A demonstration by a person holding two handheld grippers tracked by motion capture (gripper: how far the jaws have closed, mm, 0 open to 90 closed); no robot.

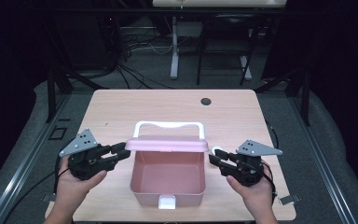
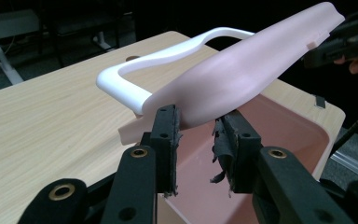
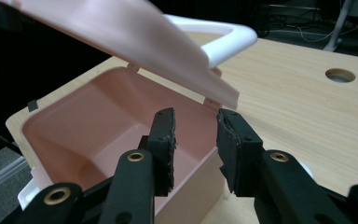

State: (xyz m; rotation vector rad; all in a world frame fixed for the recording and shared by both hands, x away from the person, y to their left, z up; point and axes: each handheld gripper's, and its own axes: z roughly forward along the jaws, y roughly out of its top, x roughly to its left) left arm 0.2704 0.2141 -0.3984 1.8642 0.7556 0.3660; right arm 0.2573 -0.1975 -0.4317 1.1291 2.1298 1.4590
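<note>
High view, near edge first: two hands come in from the bottom, the left gripper [image 1: 122,151] at the box's left side and the right gripper [image 1: 213,159] at its right; between them the pink box [image 1: 167,177] sits near the table's [image 1: 121,107] front edge, its white latch [image 1: 167,201] facing the person; the box is empty, bare pink floor and walls with nothing inside; above its back wall the lid [image 1: 167,144] stands partly raised on its rear hinge, and the white handle [image 1: 168,126] shows behind it; farther back lies bare wood with a round hole [image 1: 206,101], then cables and table legs on the floor. In the left gripper view the jaws stand about half open with the lid's corner [image 2: 200,100] between them, the pads close to it but whether they press cannot be told; in the right gripper view the jaws are half open on nothing, just under the lid's other corner [image 3: 214,88]. By the look of it the lid is unlatched and about halfway up; swinging it fully back is what is left.
</note>
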